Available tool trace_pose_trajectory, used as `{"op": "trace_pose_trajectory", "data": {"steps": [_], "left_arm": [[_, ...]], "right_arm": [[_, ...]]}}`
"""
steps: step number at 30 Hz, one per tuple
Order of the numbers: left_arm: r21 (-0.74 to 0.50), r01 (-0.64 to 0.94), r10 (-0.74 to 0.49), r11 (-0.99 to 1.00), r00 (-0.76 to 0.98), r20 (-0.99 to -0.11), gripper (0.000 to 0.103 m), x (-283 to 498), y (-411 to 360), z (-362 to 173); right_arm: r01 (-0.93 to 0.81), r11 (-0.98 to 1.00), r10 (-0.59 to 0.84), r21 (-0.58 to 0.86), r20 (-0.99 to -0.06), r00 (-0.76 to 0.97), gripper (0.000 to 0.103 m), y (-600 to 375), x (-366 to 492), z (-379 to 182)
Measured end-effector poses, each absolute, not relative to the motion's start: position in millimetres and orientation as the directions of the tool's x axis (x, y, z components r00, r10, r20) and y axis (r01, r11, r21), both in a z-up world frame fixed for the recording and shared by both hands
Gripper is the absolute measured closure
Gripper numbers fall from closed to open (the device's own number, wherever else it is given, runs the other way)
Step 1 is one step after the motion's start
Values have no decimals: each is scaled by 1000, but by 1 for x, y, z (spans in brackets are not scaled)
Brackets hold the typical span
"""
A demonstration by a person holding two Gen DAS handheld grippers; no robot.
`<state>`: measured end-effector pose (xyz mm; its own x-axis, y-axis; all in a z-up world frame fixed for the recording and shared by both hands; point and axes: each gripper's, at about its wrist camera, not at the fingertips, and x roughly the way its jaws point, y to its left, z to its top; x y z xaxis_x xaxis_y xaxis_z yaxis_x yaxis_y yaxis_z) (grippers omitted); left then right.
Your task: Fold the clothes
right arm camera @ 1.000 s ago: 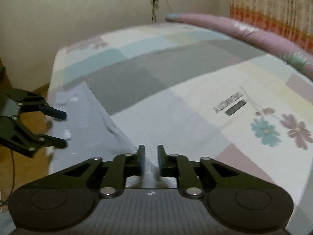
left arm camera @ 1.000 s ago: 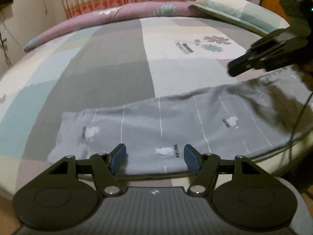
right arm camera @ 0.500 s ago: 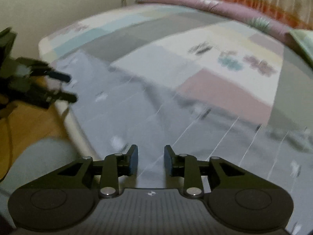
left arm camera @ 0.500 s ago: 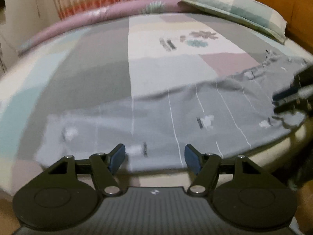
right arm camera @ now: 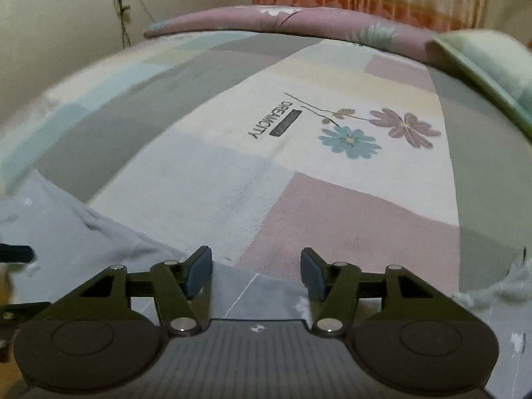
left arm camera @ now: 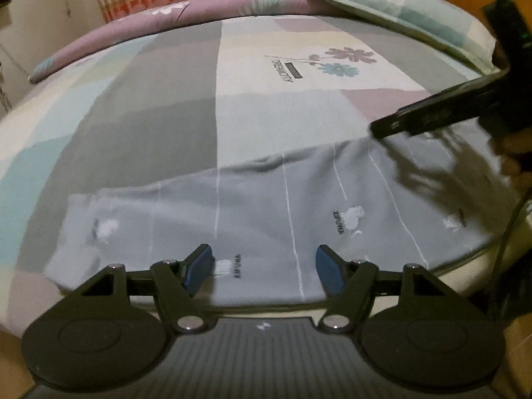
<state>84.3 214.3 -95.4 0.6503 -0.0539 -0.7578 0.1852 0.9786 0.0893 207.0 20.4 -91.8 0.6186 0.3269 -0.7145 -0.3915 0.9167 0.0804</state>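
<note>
Both grippers hover over a grey garment (left arm camera: 266, 206) spread along the bed's (left arm camera: 159, 126) near edge: left gripper (left arm camera: 262, 266) wide, empty; right gripper (right arm camera: 256, 269) just opened, nothing between its jaws. Beyond the garment, a pillow (left arm camera: 409, 10).

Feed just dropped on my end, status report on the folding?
Left gripper open, empty. Right gripper jaws just opened, nothing pinched. Grey garment spread flat along bed edge. Nothing in the way.
</note>
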Motion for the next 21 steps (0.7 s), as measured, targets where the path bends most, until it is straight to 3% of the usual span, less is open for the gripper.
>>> {"op": "trace_pose_trajectory", "data": {"steps": [5,10,15,21], "left_arm": [[52,292,-174,955,695,-698,34,103,196,-78],[11,420,-293,907,652,-699,33,130,160,-95],[6,344,-235,939,653,-720,30,145,160,-107],[121,396,-203,910,682,-702,29,106,163,-92]], "right_arm": [[-354,932,299,74,-707,640,32,-30,175,-77],[-309,949,256,64,-730,634,30,-55,173,-96],[-282,958,227,43,-712,665,20,-52,190,-106],[-296,955,202,-7,-716,668,16,-67,148,-78]]}}
